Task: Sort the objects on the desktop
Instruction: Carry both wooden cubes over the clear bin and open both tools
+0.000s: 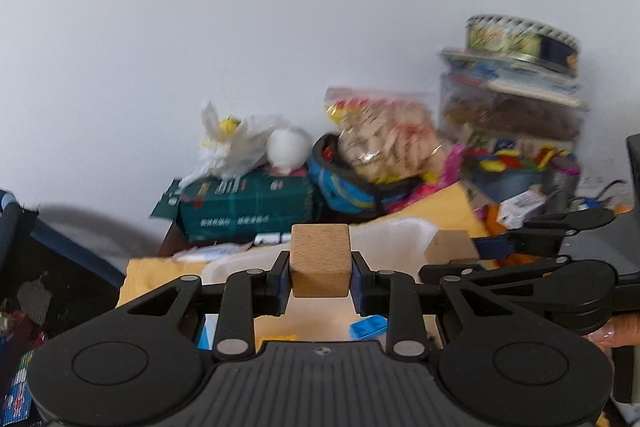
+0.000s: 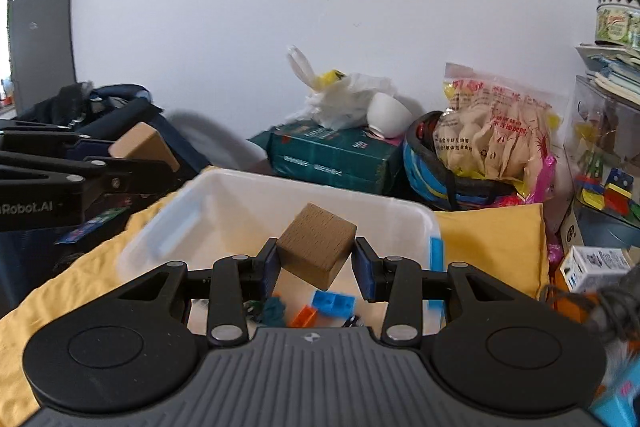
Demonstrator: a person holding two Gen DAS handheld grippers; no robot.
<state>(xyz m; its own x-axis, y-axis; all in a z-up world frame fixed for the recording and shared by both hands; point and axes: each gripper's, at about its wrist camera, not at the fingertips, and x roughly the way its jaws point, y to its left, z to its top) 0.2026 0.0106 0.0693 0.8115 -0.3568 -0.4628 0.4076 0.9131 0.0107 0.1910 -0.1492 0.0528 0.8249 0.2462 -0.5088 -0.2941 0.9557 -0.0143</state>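
My left gripper point(image 1: 320, 273) is shut on a wooden cube point(image 1: 319, 259), held upright above the near edge of a white plastic bin point(image 1: 394, 233). My right gripper point(image 2: 316, 263) holds a second wooden cube point(image 2: 316, 251), tilted on a corner between the blue pads, over the white bin point(image 2: 248, 203); its right pad stands slightly off the cube. In the bin lie a blue brick point(image 2: 333, 302), an orange brick point(image 2: 303, 315) and a dark teal piece point(image 2: 274, 309). The right gripper shows in the left wrist view point(image 1: 460, 247); the left gripper shows in the right wrist view point(image 2: 140, 151).
The bin rests on a yellow cloth point(image 2: 492, 239). Behind stand a green box point(image 2: 336, 155), a white plastic bag point(image 2: 340, 99), a white bowl point(image 2: 388, 115), a blue helmet point(image 2: 436, 175) with a snack bag point(image 2: 496, 131), and stacked containers point(image 1: 516, 95) at right. A dark bag point(image 2: 120, 103) is left.
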